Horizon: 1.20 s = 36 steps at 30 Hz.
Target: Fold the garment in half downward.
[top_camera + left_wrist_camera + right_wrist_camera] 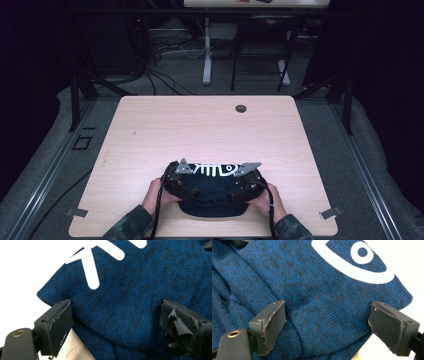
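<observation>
Your forearms cut off by the high view's bottom edge, blue knit garment (212, 200) partly hidden under your grippers, its white fish-bone print (92, 272) cropped in both gripper views

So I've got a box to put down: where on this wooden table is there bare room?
The pale wooden table lies bare from the round grommet hole at its far edge down to the dark blue knitted garment with a white fish-bone print. The near edge is crowded: both grippers sit there.
</observation>
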Tool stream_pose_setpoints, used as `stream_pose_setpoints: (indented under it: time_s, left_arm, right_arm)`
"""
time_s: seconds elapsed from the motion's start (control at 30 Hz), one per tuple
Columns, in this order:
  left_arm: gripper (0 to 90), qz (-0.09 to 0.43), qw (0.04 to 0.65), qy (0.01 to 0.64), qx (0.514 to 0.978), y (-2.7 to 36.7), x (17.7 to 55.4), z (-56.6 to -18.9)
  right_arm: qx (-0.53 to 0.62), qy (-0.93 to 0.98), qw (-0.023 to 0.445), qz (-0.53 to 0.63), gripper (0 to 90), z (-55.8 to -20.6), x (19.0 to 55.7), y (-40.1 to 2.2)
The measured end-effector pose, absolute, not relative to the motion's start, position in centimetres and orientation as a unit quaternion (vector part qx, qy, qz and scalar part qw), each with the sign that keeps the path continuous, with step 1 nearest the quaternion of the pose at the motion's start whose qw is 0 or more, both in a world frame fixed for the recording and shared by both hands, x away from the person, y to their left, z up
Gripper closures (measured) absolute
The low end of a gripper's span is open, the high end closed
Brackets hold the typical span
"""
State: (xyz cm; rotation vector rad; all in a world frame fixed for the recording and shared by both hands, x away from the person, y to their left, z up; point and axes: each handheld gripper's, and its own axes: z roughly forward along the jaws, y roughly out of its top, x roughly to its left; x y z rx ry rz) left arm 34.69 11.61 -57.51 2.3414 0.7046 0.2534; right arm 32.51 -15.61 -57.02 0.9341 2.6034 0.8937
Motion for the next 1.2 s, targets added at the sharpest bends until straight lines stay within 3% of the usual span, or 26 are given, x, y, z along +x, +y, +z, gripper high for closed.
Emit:
stream_pose_setpoints:
  time_s: [0.4, 0.73, 1.2]
  left_arm:
    - [10.2, 0.096, 0.342, 0.273, 0.894, 11.7, 35.0, -57.5]
    - [0.3, 0.104, 0.361, 0.278, 0.884, 12.0, 34.7, -56.5]
    - [0.2, 0.135, 0.399, 0.318, 0.849, 16.1, 33.9, -54.9]
  right_arm:
    - [0.322, 0.886, 0.117, 0.311, 12.0, -57.0, 33.0, -15.7]
    - [0.327, 0.875, 0.123, 0.336, 9.0, -56.0, 32.7, -16.5]
    - [0.353, 0.838, 0.145, 0.390, 7.6, -53.1, 31.1, -20.7]
